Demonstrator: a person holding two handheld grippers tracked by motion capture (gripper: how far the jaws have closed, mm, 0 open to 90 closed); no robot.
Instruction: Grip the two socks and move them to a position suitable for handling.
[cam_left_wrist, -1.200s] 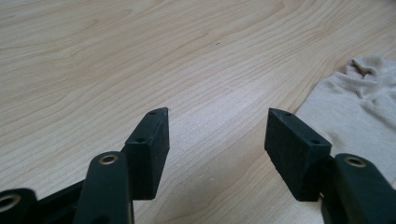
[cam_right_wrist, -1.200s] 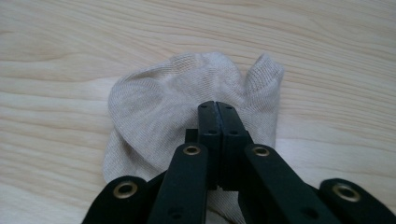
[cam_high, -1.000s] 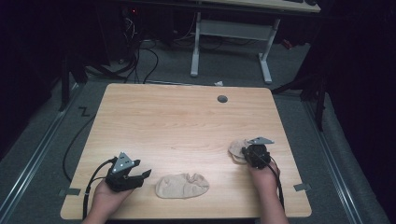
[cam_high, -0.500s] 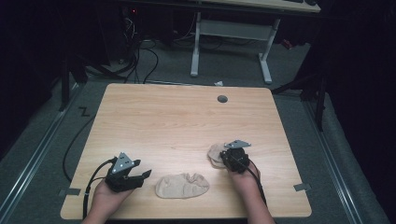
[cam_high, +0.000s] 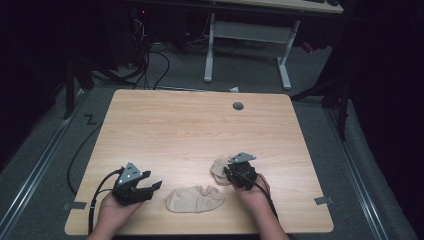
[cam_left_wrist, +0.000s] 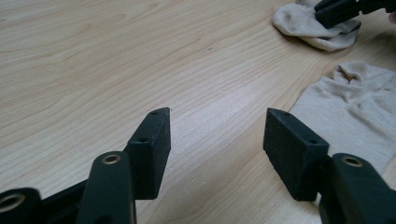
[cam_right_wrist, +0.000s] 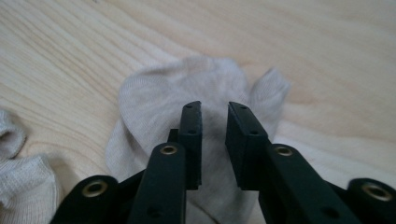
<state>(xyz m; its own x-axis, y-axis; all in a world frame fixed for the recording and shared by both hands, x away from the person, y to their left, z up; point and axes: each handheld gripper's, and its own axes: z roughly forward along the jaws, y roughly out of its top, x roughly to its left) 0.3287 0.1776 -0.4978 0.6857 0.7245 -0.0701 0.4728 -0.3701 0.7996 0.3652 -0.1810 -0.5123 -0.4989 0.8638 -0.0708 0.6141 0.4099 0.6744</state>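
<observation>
Beige socks, two of them, lie on the wooden tabletop (cam_high: 200, 125) near its front edge. One sock (cam_high: 195, 198) lies flat with its long axis running left to right (cuff end towards the right). The other, a crumpled sock (cam_high: 218, 168), sits just beyond it under the right claw (cam_high: 231, 176), whose jaws have just been opening; they stand slightly apart over the cloth, not pinching it. The left claw (cam_high: 152, 186) rests wide open on the tabletop, left of the flat sock, holding nothing.
</observation>
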